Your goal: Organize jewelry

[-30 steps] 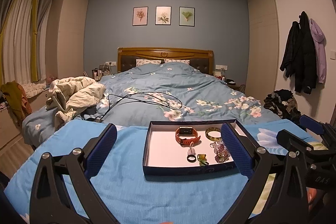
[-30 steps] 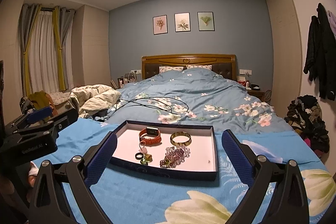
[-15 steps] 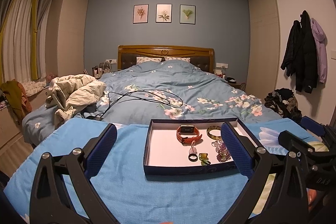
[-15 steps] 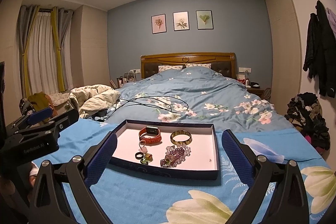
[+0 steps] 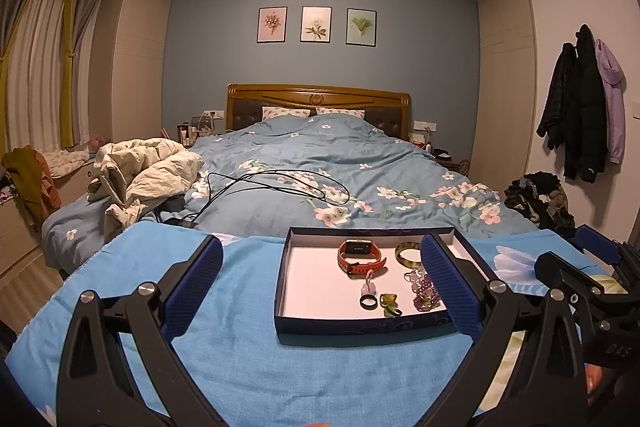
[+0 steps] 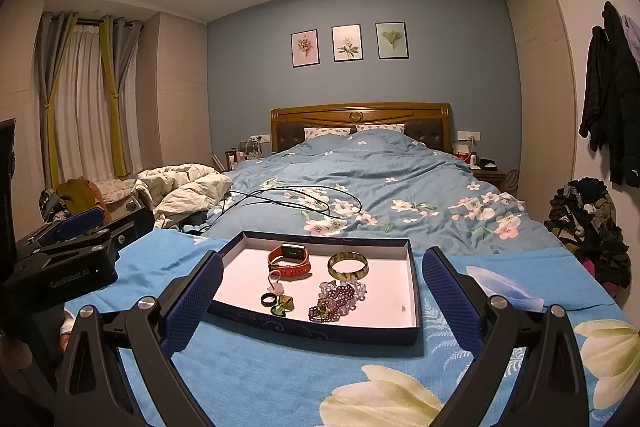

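Bedroom; left gripper [image 6: 72,227] reads "GenRobot.AI".

Left black two-finger gripper with blue textured pads [image 5: 320,283]: jaws spread wide, level, pointing to twelve o'clock, nothing between them. Right black two-finger gripper with blue textured pads [image 6: 320,291]: likewise spread wide and empty, level, at three o'clock of the left.

left gripper [image 5: 320,287] eased slightly leftward, right gripper [image 6: 320,291] edged nearer tray [image 6: 320,331]
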A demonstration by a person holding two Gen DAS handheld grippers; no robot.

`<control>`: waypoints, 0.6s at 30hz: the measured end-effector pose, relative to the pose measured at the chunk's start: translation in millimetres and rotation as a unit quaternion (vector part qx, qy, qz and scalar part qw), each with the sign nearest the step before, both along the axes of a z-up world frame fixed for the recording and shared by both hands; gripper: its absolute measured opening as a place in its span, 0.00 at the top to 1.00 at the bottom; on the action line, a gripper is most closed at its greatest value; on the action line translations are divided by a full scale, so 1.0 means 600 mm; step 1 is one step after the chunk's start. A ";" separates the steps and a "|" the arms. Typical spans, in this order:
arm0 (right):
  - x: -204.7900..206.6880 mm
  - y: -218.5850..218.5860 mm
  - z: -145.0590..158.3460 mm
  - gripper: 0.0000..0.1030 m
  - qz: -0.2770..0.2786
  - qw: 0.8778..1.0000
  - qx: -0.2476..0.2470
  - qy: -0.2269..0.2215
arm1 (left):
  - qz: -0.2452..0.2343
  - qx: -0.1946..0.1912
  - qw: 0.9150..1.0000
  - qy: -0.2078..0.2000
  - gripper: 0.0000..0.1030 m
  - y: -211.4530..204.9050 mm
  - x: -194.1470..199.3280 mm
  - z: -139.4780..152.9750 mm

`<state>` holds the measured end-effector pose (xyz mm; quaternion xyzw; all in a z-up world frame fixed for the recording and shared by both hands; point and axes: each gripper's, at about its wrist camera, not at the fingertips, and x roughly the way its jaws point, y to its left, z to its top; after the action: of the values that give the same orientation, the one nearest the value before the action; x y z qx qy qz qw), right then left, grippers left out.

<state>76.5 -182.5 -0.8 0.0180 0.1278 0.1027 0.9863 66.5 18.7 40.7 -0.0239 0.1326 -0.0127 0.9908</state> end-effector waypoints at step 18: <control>-0.001 0.001 -0.001 0.07 0.000 1.000 -0.001 0.002 | 0.001 0.002 1.000 0.000 0.05 -0.002 0.001 -0.001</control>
<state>75.7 -182.2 -1.4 0.0171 0.1300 0.1021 0.9861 67.0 17.4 40.0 -0.0224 0.1325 -0.0116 0.9909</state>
